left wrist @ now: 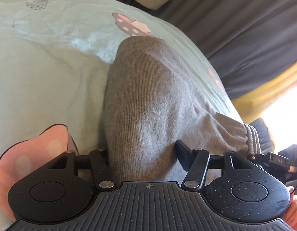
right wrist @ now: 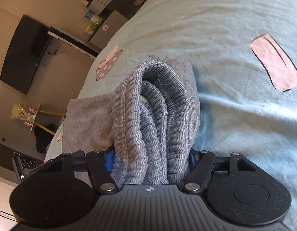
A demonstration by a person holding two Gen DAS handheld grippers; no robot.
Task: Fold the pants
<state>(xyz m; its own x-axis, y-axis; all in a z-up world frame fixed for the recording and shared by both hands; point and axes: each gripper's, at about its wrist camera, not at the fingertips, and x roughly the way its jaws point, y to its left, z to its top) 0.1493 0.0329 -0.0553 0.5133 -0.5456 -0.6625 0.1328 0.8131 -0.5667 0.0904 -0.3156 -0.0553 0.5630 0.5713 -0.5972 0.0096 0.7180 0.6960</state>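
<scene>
Pale green bedsheet [left wrist: 42,73] lies under our grey pants [left wrist: 144,96], already doubled lengthwise; our left gripper [left wrist: 142,159] pinches bunched leg cloth; our right gripper [right wrist: 150,159] clamps the gathered waistband [right wrist: 148,104]; crosswise folds seemingly remain.

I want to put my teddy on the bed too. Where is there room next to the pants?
Bare sheet lies left of the grey pants, out to the pink mushroom print. The right wrist view shows more, toward the pink patch. It is crowded around the bunched waistband.
</scene>
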